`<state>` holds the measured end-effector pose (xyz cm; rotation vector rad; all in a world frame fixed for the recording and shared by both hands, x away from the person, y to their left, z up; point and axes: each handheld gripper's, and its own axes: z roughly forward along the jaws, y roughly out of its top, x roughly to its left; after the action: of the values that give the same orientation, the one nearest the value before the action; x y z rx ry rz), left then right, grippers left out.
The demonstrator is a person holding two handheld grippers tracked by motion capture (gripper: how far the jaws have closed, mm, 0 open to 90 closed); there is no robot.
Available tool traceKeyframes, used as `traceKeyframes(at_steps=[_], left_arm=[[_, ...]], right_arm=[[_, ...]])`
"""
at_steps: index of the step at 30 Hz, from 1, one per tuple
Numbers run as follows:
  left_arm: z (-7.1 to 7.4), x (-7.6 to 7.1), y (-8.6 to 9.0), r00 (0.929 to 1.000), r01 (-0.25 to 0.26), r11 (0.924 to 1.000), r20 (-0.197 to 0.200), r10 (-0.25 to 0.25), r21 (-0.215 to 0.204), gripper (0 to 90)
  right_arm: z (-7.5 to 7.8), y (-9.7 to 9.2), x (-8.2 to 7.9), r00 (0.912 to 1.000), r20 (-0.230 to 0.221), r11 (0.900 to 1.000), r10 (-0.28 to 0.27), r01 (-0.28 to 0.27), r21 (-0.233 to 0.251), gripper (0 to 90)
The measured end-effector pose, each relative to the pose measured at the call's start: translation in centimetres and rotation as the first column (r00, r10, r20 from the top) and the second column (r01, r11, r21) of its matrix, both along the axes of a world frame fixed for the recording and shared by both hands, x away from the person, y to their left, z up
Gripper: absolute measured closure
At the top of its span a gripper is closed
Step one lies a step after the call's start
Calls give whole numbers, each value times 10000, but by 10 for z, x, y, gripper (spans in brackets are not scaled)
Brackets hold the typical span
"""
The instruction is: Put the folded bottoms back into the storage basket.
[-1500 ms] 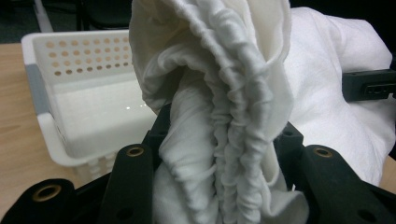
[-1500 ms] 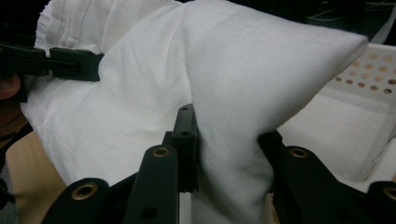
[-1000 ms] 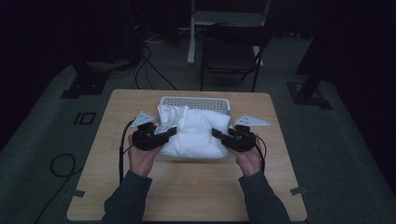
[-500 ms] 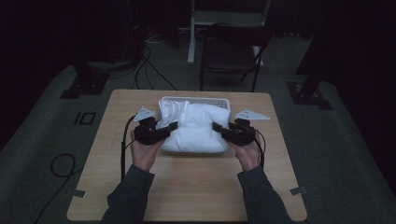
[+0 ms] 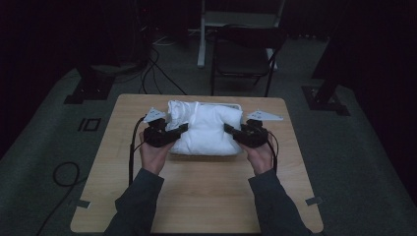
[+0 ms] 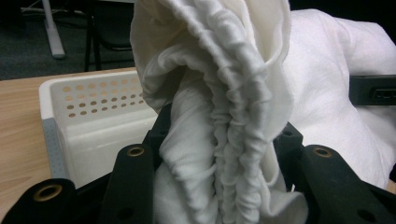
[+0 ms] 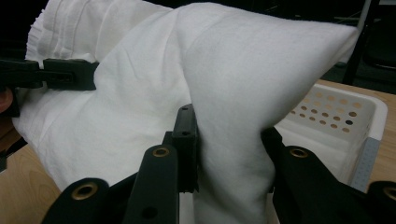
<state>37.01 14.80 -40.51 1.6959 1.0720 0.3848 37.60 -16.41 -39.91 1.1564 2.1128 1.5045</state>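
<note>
White cloth bundle (image 5: pixel 205 129) over perforated white basket (image 6: pixel 98 116) (contents hidden), left gripper (image 5: pixel 177 132) and right gripper (image 5: pixel 231 131) each clamping its folds

White cloth (image 5: pixel 206 129) hides most of the basket (image 5: pixel 235 106) in the high view; just a rim strip shows. Its bunched folds (image 6: pixel 224 140) cover the left gripper's (image 6: pixel 219 154) jaw tips. Basket inside can't be seen. Chair (image 5: pixel 243 54) top lost in dark.

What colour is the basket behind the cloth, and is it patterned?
White basket, rows of round holes near its rim; clearest in the left gripper view.
</note>
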Motion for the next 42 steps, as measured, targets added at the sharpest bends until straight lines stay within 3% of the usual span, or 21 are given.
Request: traceKeyframes(at_steps=[20, 42], left_arm=[[0, 19, 1, 9996, -256, 9996, 92, 255, 109, 558], [-8, 43, -4, 9992, -279, 9995, 288, 275, 134, 557]], right_arm=[[3, 7, 19, 9998, 23, 9996, -210, 210, -187, 701], [-5, 6, 39, 9981, -38, 9979, -611, 610, -210, 701]])
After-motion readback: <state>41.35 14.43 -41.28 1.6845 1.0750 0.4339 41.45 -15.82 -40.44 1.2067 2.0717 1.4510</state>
